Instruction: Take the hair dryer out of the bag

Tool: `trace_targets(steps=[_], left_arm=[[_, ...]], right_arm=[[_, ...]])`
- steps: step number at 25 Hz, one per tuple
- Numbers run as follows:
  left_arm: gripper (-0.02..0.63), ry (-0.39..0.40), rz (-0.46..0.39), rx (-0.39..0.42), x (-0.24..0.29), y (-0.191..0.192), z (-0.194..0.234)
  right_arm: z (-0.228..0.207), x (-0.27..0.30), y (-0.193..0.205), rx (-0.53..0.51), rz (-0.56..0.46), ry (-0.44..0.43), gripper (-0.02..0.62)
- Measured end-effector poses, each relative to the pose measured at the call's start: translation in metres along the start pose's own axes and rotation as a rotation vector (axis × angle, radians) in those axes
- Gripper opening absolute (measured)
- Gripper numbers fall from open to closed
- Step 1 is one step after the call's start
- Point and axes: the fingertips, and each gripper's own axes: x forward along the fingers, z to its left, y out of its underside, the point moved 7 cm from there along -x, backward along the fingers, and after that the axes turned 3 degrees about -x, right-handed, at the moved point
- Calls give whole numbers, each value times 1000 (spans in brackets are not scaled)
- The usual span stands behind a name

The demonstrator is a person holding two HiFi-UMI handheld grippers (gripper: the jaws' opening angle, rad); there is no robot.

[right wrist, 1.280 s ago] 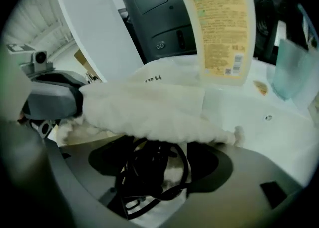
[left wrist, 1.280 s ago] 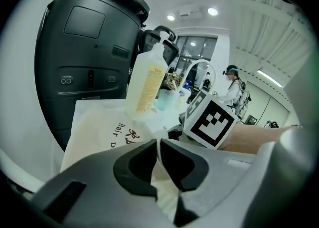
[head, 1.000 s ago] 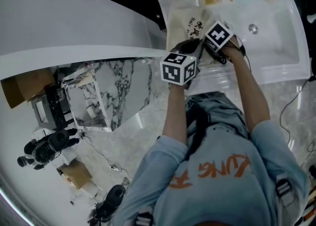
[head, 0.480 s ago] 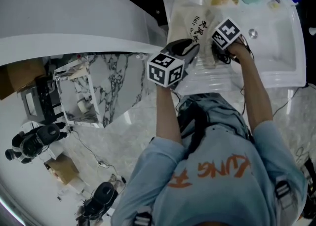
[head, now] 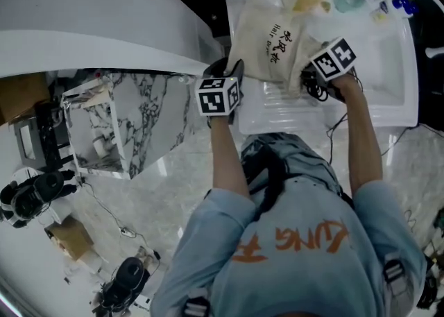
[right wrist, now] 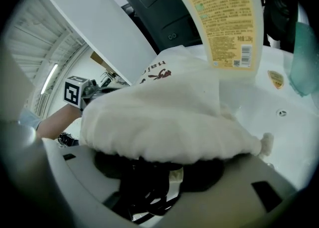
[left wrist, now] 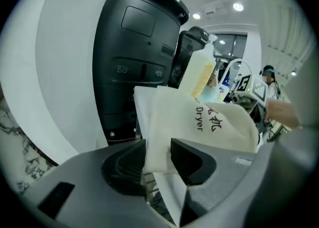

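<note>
Cream bag [left wrist: 199,127] between left fingers [left wrist: 192,158], just opened

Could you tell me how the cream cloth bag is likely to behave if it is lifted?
The cloth bag will probably flop: it lies creased and slumped. Its bulging end suggests weight inside, so it may sag there.

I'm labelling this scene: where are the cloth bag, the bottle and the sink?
cloth bag [head: 260,48]: head view, front cloth beside print.
bottle [right wrist: 219,12]: right gripper view, yellow label.
sink [head: 392,59]: head view, bare basin floor.
</note>
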Motion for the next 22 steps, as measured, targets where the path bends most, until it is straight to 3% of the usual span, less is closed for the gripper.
trace_targets(steps=[3,7,14,22], left_arm=[[88,-56,0,14,1,0,-3],[19,-102,-64,-5,-8,-8,0],[11,-189,-137,-26,-26,-16,1],[11,-270,-179,-111,-49,-13,8]], right_arm=[[5,-9,4,-14,-12,1,272],[11,-22,10,-33,-33,2,272],[26,-42,31,-86,-44,-8,272],[41,-63,62,-107,-53,-22,270]])
